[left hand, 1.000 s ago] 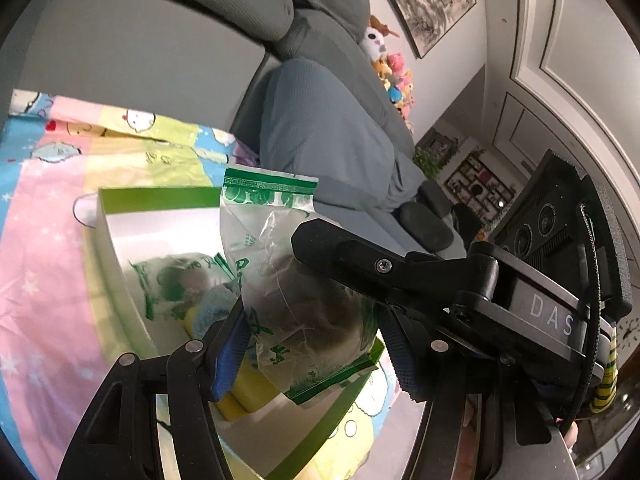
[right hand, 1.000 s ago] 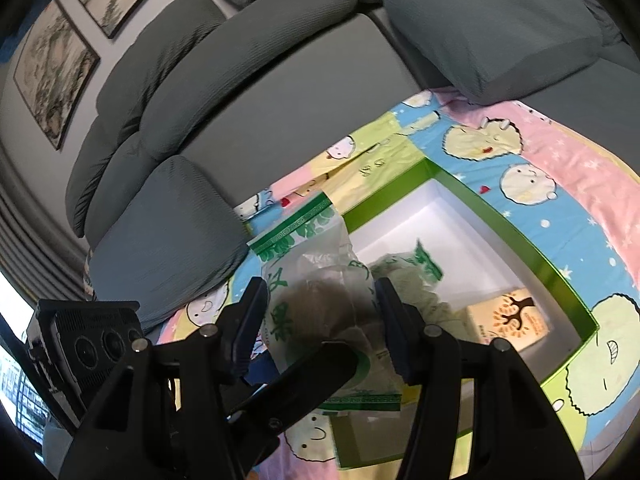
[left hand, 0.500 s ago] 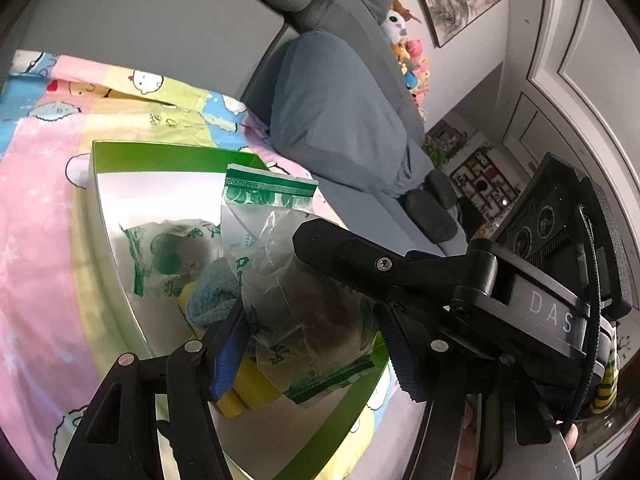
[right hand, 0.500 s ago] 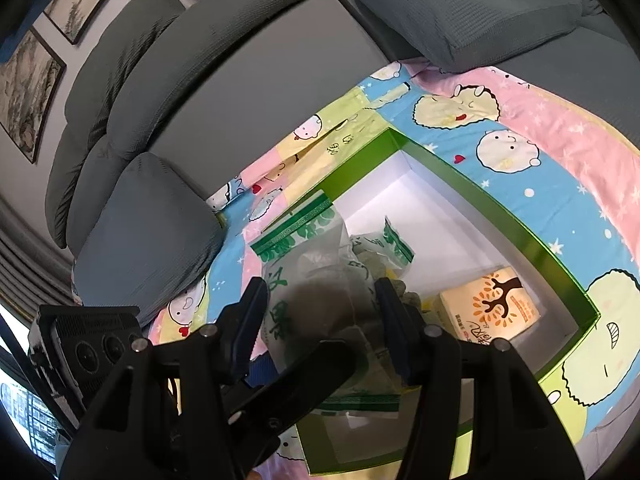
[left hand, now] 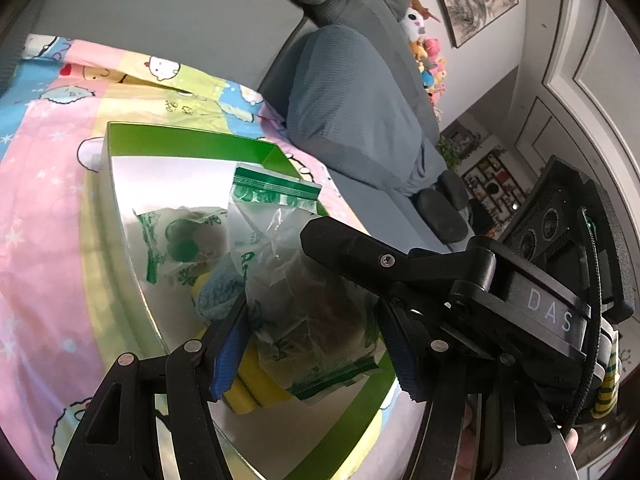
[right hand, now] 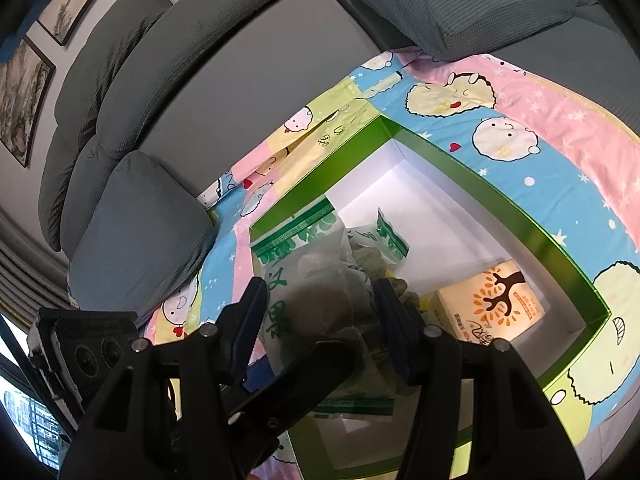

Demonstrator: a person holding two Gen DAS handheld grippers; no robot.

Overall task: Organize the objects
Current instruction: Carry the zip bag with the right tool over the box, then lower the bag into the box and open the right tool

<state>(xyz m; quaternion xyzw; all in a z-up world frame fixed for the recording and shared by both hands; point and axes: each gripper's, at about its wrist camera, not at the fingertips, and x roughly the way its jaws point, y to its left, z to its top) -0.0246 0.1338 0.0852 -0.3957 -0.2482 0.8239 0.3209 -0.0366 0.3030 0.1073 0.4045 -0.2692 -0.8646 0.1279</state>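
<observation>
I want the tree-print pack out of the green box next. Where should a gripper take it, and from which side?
Come straight down from above and pinch the tree-print pack across its narrower width. It lies flat, print up, in a corner of the green box, and the walls there would likely block a level approach.

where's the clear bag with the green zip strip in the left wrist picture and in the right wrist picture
Left wrist view: the zip bag is at centre, held between both grippers, hanging over the green box.
Right wrist view: the zip bag is at lower centre, between the right gripper's fingers.
Shared landmark: the green box with its white inside, on the cartoon sheet.
</observation>
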